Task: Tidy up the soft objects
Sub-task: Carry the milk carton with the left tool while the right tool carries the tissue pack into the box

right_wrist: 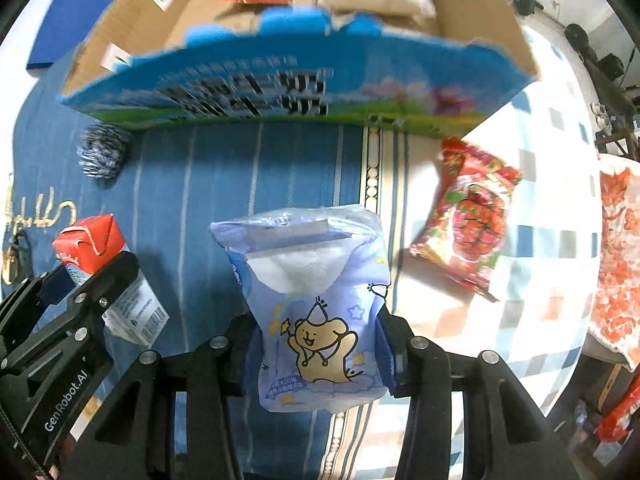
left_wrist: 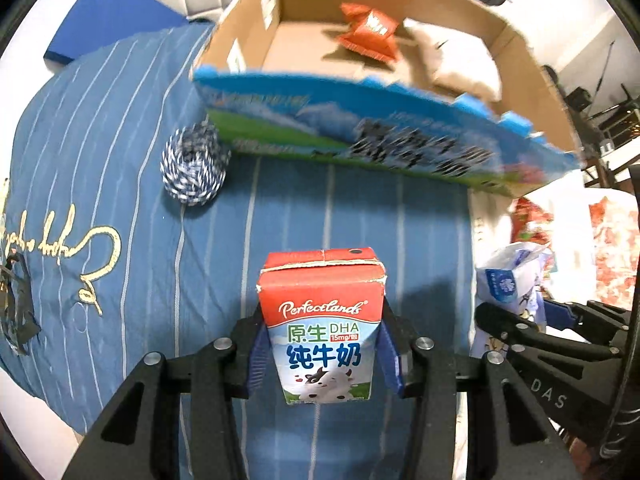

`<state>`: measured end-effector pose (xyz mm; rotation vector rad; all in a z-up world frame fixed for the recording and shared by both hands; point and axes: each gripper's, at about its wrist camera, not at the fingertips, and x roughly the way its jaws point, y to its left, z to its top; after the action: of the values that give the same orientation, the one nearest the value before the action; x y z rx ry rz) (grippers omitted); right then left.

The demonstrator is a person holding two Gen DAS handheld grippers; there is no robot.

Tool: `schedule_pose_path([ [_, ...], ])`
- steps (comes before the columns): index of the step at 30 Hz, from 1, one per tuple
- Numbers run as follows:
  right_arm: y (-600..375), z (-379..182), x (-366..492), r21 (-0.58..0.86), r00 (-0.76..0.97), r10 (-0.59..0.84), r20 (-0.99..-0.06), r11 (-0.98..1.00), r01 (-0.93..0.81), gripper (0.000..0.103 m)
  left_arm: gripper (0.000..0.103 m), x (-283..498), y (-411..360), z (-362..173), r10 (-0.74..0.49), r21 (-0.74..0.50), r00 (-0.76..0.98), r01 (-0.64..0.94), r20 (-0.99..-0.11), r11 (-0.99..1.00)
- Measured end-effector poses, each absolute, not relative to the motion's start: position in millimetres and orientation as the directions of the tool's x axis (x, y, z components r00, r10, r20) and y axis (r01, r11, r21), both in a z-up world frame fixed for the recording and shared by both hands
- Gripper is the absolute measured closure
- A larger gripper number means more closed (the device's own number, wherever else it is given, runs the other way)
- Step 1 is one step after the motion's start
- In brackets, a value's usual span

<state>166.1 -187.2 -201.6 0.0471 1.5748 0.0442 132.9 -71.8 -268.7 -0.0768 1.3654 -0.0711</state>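
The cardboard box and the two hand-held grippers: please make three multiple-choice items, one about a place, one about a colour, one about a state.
1. Where is the orange packet?
A. inside the cardboard box
B. on the blue striped bedding
C. in a hand-held gripper

2. What colour is the top of the milk carton?
A. green
B. red
C. yellow

3. What does the right hand-held gripper do?
A. stands open and holds nothing
B. is shut on the tissue pack
C. is shut on the ball of yarn

Answers:
1 A: it lies on the box floor beside a white pillow.
2 B: a red band runs across its upper part.
3 B: both pads press the sides of the pack.
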Motion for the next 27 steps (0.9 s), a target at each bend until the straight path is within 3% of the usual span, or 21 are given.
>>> schedule_pose_path([
  [10, -228, -129, 136, 0.105, 0.129, 0.104, -0.986, 0.994, 0.004, 0.055, 0.060, 123, -76, -200, -0.127, -0.113, 0.329, 0.063, -0.936, 0.992],
  [19, -227, -143, 141, 0.171, 0.226, 0.168, -0.960, 0.985, -0.002, 0.055, 0.060, 134, -81, -152, -0.199, -0.170, 0.400, 0.107, -0.895, 0.980],
  [27, -253, -118, 181, 0.209, 0.325, 0.188, -0.927, 0.978, 0.030, 0.055, 0.060, 186, -81, -120, -0.266, -0.227, 0.432, 0.140, -0.862, 0.964],
])
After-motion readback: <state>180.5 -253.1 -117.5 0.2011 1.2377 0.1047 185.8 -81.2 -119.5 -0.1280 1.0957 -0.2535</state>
